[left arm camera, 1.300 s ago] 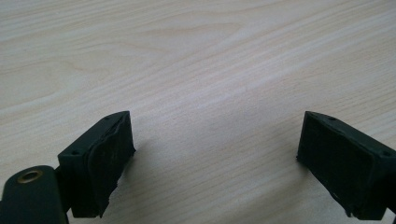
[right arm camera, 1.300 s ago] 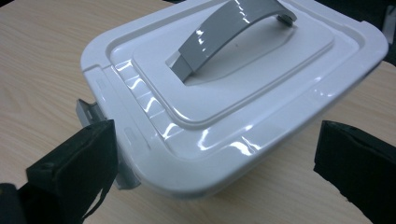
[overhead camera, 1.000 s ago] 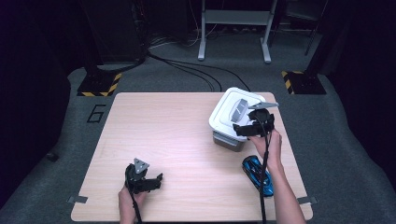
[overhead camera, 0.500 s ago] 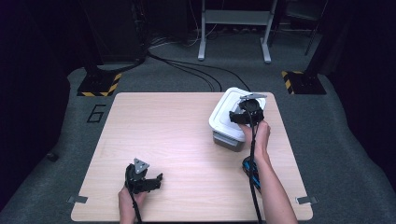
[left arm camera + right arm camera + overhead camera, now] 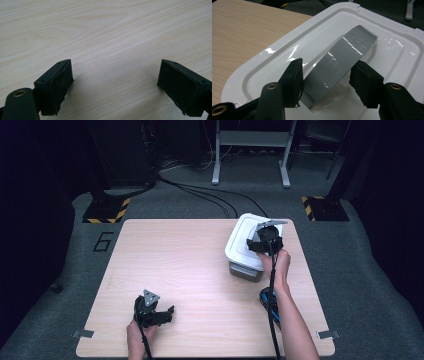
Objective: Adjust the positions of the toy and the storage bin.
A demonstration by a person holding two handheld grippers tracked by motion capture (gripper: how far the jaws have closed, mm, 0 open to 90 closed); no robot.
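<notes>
A grey box with a white lid (image 5: 239, 246) stands at the table's far right. On the lid (image 5: 262, 65) a glossy grey tape handle (image 5: 347, 50) arches up. My right gripper (image 5: 261, 241) hangs over the lid, and in the right gripper view the right gripper (image 5: 325, 72) has one jaw pressed on each side of the handle. A blue toy car (image 5: 266, 299) lies near the front right, partly hidden by the right forearm. My left gripper (image 5: 159, 313) rests low at the front left, and the left gripper (image 5: 115, 72) is open over bare wood.
The light wooden table (image 5: 185, 265) has bare room across its middle and left. On the grey floor behind are black cables (image 5: 210, 195), a metal stand (image 5: 250, 150) and yellow-black striped blocks (image 5: 106, 211).
My right gripper has moved left and farther back, from the box's right edge to over the lid's middle, onto the handle. The left gripper has stayed put.
</notes>
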